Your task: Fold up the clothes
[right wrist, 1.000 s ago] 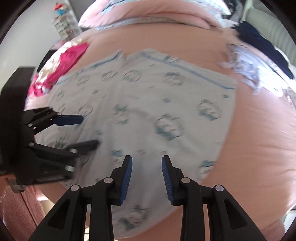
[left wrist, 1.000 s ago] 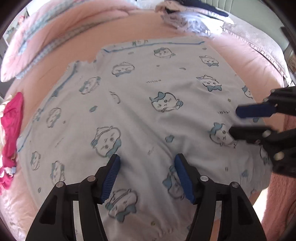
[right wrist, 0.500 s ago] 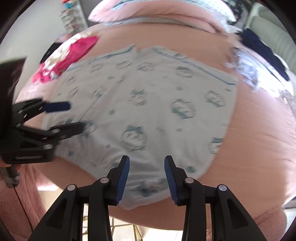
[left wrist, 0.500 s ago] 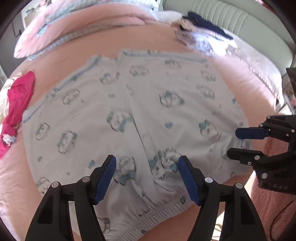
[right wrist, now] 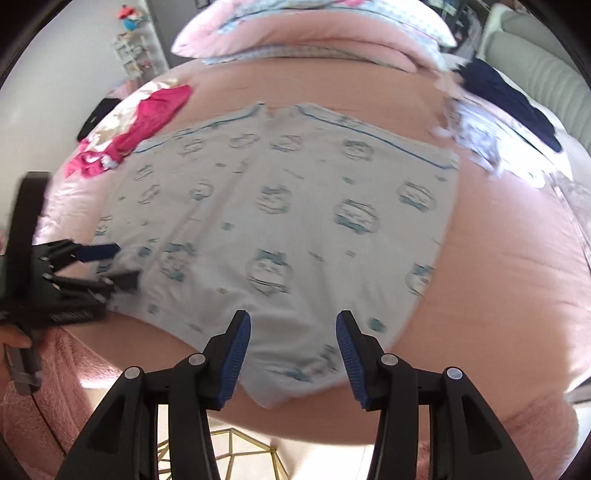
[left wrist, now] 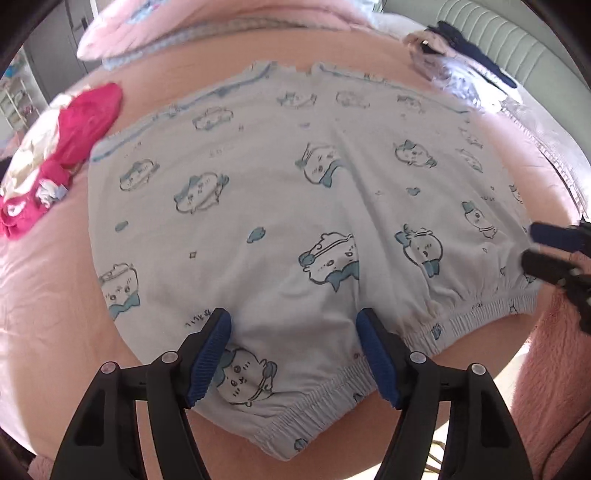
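Observation:
Pale blue shorts (left wrist: 280, 206) printed with cartoon animals lie spread flat on the pink bed (left wrist: 48, 295), their gathered waistband (left wrist: 461, 317) along the near edge. My left gripper (left wrist: 291, 317) hovers open over the waistband's left part, and the cloth shows between its fingers with no pinch on it. It also shows at the left of the right wrist view as the left gripper (right wrist: 123, 264). My right gripper (right wrist: 291, 319) hangs over the shorts' (right wrist: 295, 221) near right corner with its jaws opening and the pads off the cloth. The right gripper (left wrist: 532, 245) shows at that corner.
A red garment pile (left wrist: 74, 147) lies at the far left. A dark navy garment (right wrist: 509, 96) and a pale patterned one (right wrist: 476, 136) lie far right. Pink pillows (right wrist: 303, 26) line the back. A fuzzy pink blanket (left wrist: 554, 369) and a gold wire frame (right wrist: 229, 450) sit below the bed's near edge.
My left gripper has slid along the shorts toward the waistband and rolled a little. My right gripper has drawn back to the near corner. Both pairs of jaws stand wider.

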Motion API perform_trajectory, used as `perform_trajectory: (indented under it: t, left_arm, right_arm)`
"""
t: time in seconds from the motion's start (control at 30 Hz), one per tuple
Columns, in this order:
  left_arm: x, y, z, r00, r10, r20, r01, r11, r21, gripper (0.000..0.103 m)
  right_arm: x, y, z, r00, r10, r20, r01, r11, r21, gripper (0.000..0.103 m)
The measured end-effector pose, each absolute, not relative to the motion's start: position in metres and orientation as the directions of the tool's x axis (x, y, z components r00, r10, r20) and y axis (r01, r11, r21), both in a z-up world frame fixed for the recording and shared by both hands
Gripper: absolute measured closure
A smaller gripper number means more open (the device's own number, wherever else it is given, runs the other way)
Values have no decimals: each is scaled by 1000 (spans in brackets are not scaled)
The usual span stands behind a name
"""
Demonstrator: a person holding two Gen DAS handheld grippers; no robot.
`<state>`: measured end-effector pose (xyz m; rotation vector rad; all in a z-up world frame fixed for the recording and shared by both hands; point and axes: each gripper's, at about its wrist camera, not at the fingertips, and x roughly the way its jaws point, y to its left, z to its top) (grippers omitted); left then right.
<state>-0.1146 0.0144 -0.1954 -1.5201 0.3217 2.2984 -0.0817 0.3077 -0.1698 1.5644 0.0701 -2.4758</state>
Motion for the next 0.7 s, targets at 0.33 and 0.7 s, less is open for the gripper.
perform_trajectory:
  t: [0.33,0.7]
  left_arm:
    - [-103,-29,-179,-375,177,-910,-318,-947,-52,27]
    - [-115,-32,-195,-371,156,-916,-269,-962,-55,27]
  right_arm:
    - [-73,354,-193,-315,9,-949,80,-996,-36,52]
    - [-99,313,-202,-354,-11,-935,128,-991,-37,52]
